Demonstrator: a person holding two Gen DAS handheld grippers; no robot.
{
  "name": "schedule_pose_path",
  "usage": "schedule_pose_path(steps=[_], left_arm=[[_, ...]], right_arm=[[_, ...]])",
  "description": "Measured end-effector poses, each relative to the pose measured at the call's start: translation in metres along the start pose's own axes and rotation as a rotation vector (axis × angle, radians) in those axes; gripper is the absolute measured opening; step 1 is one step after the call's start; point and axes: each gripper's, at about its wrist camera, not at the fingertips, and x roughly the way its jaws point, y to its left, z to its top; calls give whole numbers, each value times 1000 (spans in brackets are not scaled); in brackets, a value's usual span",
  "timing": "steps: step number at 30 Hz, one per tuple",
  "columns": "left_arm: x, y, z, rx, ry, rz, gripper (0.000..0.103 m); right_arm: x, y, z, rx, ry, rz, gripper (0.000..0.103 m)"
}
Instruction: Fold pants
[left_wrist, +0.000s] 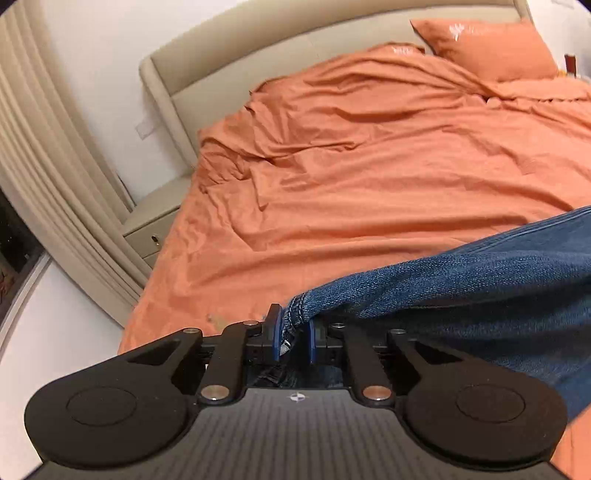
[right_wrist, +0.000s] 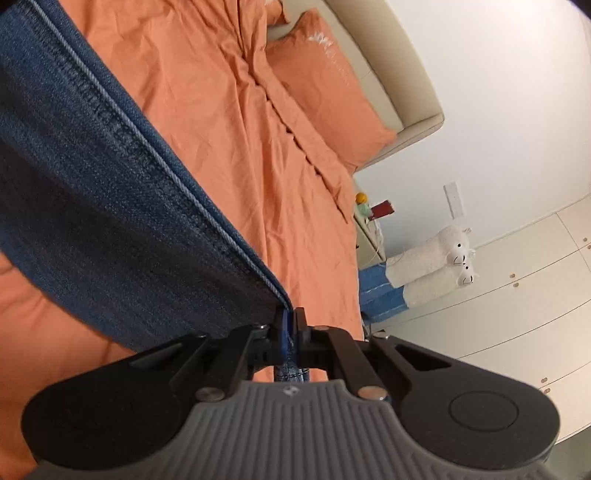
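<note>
Orange bedspread (left_wrist: 369, 184) over a beige-framed bed, blue jeans (left_wrist: 480, 288) lifted above it, left claw (left_wrist: 293, 332) clamped on a stitched hem at 6 o'clock, right claw (right_wrist: 290, 328) pinched tight on the seam edge, denim stretching toward 10 o'clock.

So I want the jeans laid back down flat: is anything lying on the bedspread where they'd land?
Nothing visible. Both the left gripper and right gripper hold the jeans, and the orange bedspread ahead shows only wrinkles; pillows sit far back.
</note>
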Motion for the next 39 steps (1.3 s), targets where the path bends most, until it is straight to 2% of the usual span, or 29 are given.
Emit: schedule_pose_path(steps=[4, 8, 13, 18, 21, 24, 29, 31, 34, 36, 39], left_arm=[[51, -5, 22, -31, 70, -20, 16], [119, -13, 37, -86, 194, -59, 16], [178, -35, 29, -45, 283, -75, 17], [214, -49, 18, -16, 330, -92, 17], [220, -50, 14, -12, 328, -99, 17], [209, -49, 14, -13, 297, -89, 16], [151, -33, 19, -40, 145, -72, 16], [139, -23, 26, -65, 112, -70, 16], [143, -18, 36, -105, 118, -70, 16], [159, -27, 39, -76, 162, -61, 16], [176, -40, 34, -40, 187, -57, 17]], right_arm=[[53, 11, 32, -16, 39, 26, 0], [109, 24, 70, -31, 76, 50, 0], [177, 63, 106, -96, 136, 89, 0], [223, 99, 120, -144, 179, 120, 0], [232, 115, 118, -163, 191, 128, 0], [228, 120, 114, -160, 179, 115, 0], [183, 89, 104, -110, 113, 58, 0], [168, 78, 102, -106, 95, 50, 0], [167, 65, 109, -62, 95, 50, 0], [171, 65, 114, -34, 115, 67, 0], [192, 80, 120, -62, 149, 74, 0]])
